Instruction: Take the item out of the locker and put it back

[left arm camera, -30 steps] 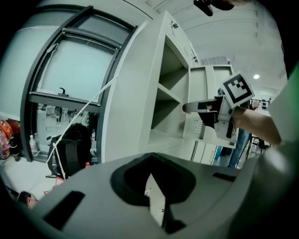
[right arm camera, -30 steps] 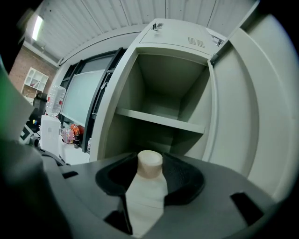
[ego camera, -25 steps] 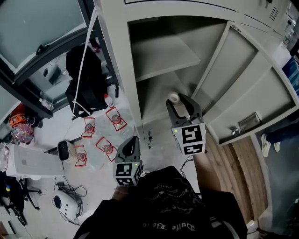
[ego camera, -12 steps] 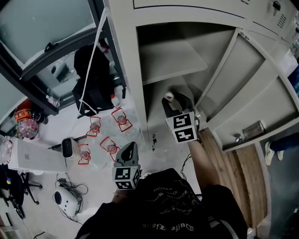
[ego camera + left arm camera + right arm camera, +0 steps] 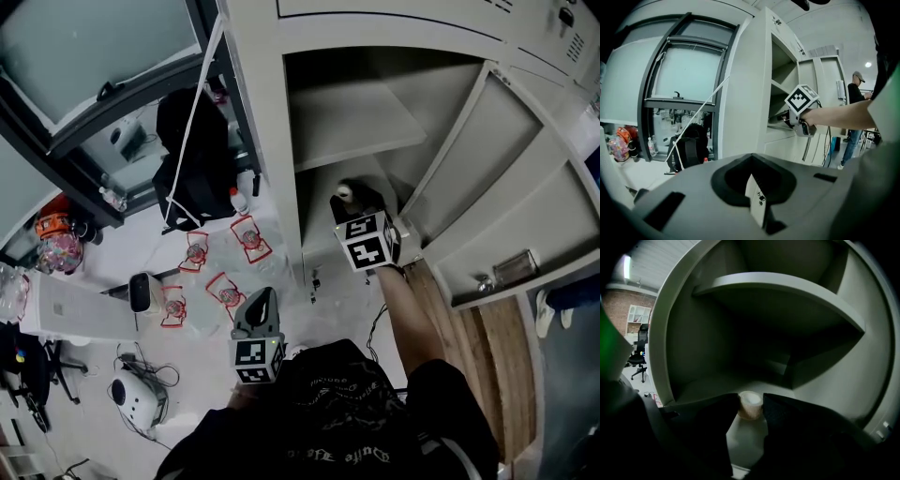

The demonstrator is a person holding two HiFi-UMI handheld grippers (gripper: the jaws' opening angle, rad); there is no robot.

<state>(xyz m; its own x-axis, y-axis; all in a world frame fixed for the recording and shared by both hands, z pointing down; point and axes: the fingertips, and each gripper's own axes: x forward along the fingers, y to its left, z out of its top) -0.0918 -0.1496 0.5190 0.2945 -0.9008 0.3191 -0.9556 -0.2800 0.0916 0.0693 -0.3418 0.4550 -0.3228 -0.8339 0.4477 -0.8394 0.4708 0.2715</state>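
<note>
The right tool [image 5: 352,201] reaches into the grey metal locker [image 5: 267,141], and the left tool [image 5: 262,300] is held outside it, in front of the person's body and well apart from the right tool. The locker door [image 5: 511,178] stands swung wide open on the right side. Inside, one shelf [image 5: 352,122] divides the space, and the right tool occupies the lower compartment beneath that shelf. The right tool's jaws are clamped on the item [image 5: 750,405], a small pale cylindrical piece held upright at the jaw tips, one jaw against each side. The item is low inside the lower compartment; whether it touches the compartment floor cannot be told. The left tool's jaws are together, with nothing between them.
</note>
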